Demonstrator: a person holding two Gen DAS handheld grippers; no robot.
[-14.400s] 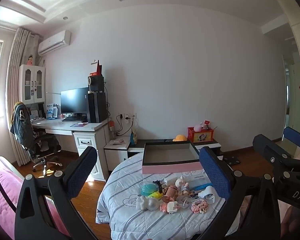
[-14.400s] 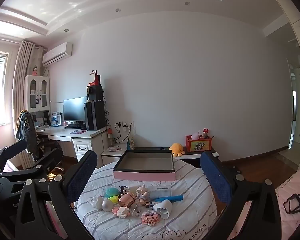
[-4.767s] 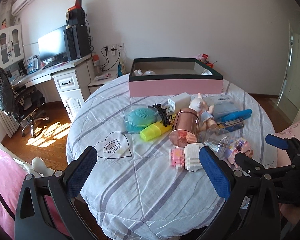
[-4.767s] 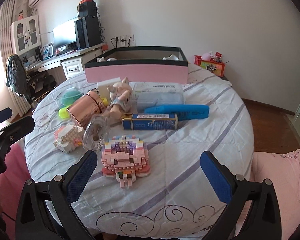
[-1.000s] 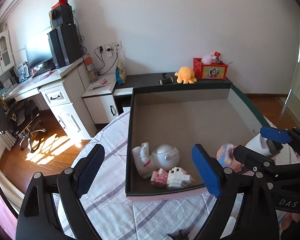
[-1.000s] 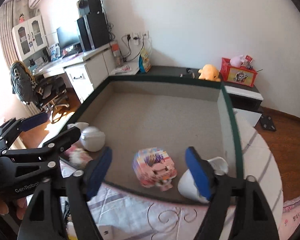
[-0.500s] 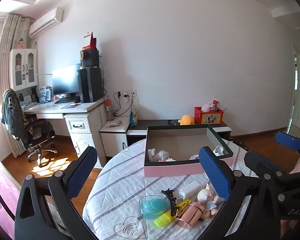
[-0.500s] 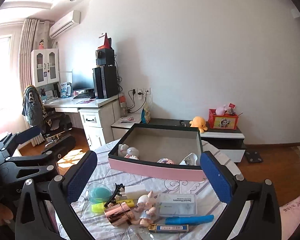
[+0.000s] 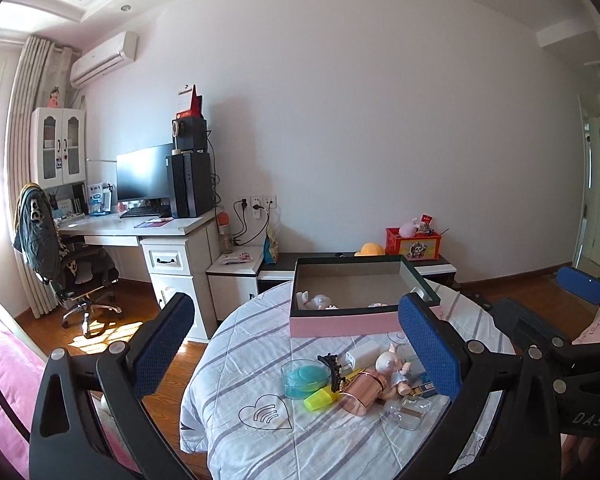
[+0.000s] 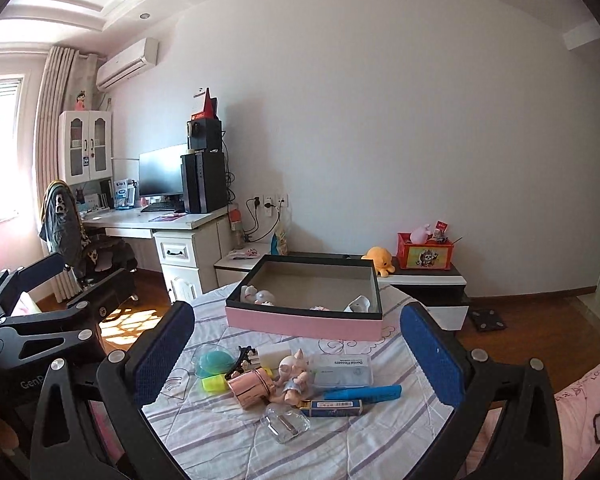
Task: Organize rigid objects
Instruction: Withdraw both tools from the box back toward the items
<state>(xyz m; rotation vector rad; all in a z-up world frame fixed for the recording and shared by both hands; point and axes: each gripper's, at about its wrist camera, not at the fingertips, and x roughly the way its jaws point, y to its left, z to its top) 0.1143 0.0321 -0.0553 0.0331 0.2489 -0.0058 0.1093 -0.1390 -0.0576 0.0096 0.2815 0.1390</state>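
Between picks: left hand-held gripper (image 9: pixel 296 354) and right hand-held gripper (image 10: pixel 296 354) both wide open and empty above the counter (image 10: pixel 228 440); box (image 10: pixel 304 326) partly filled; next, in my judgement, lower onto the copper tin (image 10: pixel 252 386) or blue marker (image 10: pixel 362 394).

the near wall of the pink box (image 10: pixel 302 323) hides most of what lies inside it, so only the tops of a white figure (image 10: pixel 256 294) at the left and a white piece (image 10: pixel 358 303) at the right show, and the small pink thing between them is too little seen to name. in the left wrist view the right finger (image 9: pixel 428 344) of the left claw (image 9: pixel 296 346) covers the box's right corner and the things behind the pig doll (image 9: pixel 392 364). the near rim of the bench (image 10: pixel 220 440) is cut off by the lower edge, and the print on the clear case (image 10: pixel 343 369) is too small to read.
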